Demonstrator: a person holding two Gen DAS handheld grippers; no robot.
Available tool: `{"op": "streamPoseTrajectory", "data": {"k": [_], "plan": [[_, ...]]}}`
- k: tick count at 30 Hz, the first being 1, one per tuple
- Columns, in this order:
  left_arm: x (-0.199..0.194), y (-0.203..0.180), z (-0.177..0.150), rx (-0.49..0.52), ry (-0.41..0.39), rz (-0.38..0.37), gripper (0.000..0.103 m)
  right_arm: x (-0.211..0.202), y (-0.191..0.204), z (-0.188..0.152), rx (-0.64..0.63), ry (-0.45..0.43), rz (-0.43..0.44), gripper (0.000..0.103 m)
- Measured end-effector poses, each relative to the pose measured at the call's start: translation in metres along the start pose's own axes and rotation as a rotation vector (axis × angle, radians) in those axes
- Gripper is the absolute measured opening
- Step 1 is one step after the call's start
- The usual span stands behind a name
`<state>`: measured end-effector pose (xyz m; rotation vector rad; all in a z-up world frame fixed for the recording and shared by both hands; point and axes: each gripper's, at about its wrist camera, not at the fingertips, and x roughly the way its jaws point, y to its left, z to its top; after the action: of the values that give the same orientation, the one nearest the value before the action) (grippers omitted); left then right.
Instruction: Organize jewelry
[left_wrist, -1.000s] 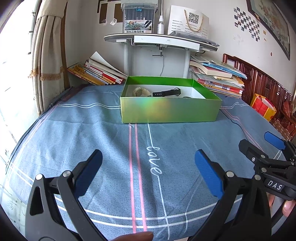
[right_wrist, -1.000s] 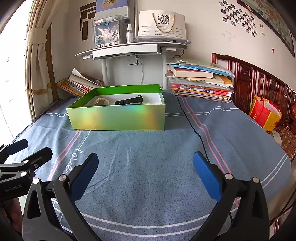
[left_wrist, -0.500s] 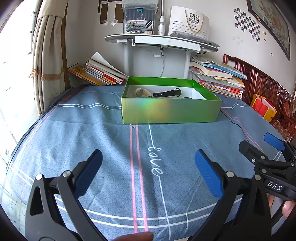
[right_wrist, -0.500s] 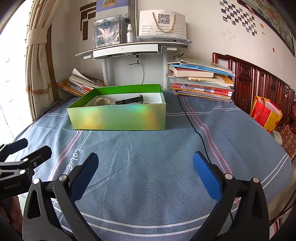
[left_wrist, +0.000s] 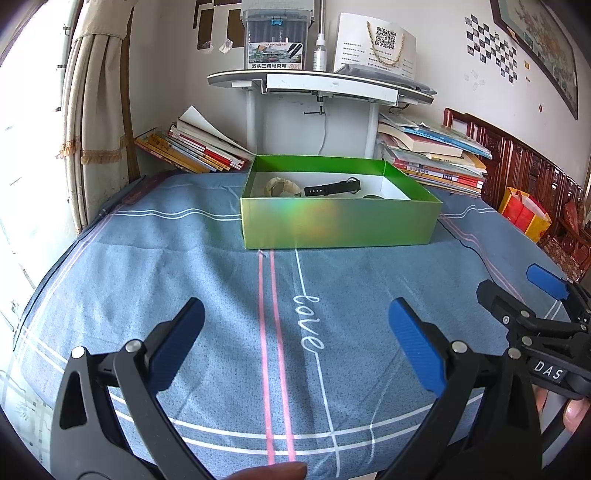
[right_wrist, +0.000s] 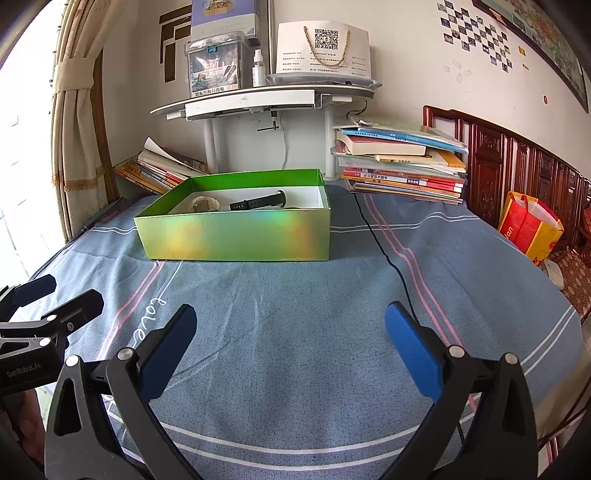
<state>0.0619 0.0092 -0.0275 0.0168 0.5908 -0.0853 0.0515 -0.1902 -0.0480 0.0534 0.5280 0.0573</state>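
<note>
Jewelry, a black watch and pale bracelet, lies inside the green box at frame center, well beyond both spread, empty grippers, left gripper and right gripper.

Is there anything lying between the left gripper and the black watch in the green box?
On the bedspread nothing lies between them. The left gripper is open over bare cloth. Only the near wall of the green box stands before the black watch, so the fingers would have to go over it.
</note>
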Motion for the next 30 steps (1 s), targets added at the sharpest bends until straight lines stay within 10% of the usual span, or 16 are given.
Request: {"op": "streamPoseTrajectory", "data": {"k": [30], "plan": [[0.0013, -0.0015, -0.0021, 0.01, 0.009, -0.009, 0.099, 0.0018, -0.0011, -0.002, 0.004, 0.007, 0.001, 0.1]]}}
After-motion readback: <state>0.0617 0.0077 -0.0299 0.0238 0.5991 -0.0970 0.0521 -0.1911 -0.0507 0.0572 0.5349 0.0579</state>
